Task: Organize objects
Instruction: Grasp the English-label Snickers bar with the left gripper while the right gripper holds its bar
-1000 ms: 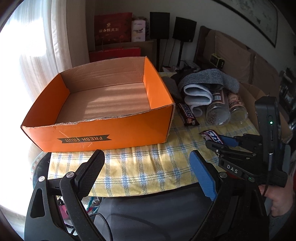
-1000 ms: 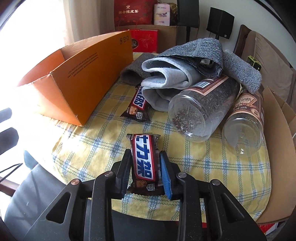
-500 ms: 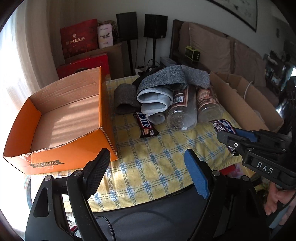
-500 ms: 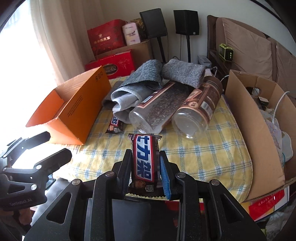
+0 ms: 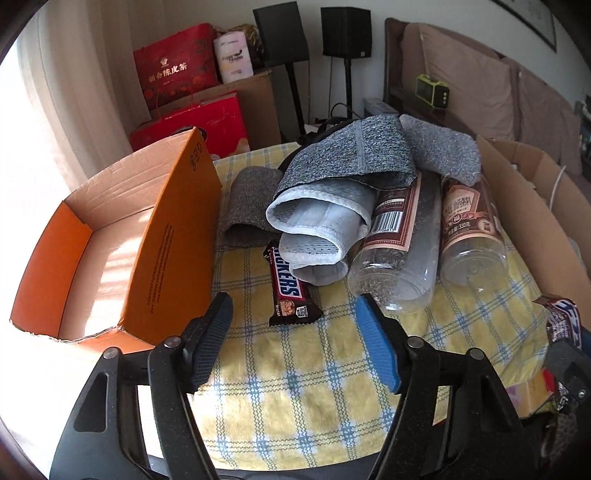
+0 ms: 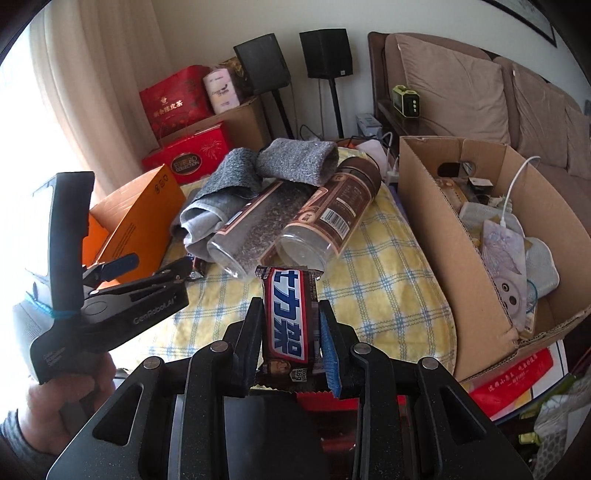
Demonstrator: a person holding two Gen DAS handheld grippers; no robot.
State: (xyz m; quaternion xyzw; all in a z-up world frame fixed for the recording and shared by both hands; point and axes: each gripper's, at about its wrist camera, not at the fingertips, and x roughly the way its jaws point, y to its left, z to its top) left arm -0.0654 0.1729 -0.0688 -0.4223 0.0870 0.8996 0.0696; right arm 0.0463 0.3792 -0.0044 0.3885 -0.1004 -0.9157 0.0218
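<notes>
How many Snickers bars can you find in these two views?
2. One Snickers bar lies on the checked cloth beside the orange box; the other Snickers bar is clamped in the right gripper. More may be hidden.

Speakers: two black speakers (image 5: 314, 33) on thin stands by the back wall.
Red gift bag: a red gift bag (image 5: 175, 64) with gold characters on a brown carton, beyond the counter's far-left corner.
Tissue roll: a white tissue roll (image 5: 232, 59) just beside the bag.
Red gift box: a red gift box (image 6: 190, 155) below them.
Sofa: a brown sofa (image 6: 461, 81) past the counter's right edge.
Green clock: a small green clock (image 6: 406, 101) near the sofa.
Curtain: a pale curtain (image 5: 66, 92), sunlit, on the left.
</notes>
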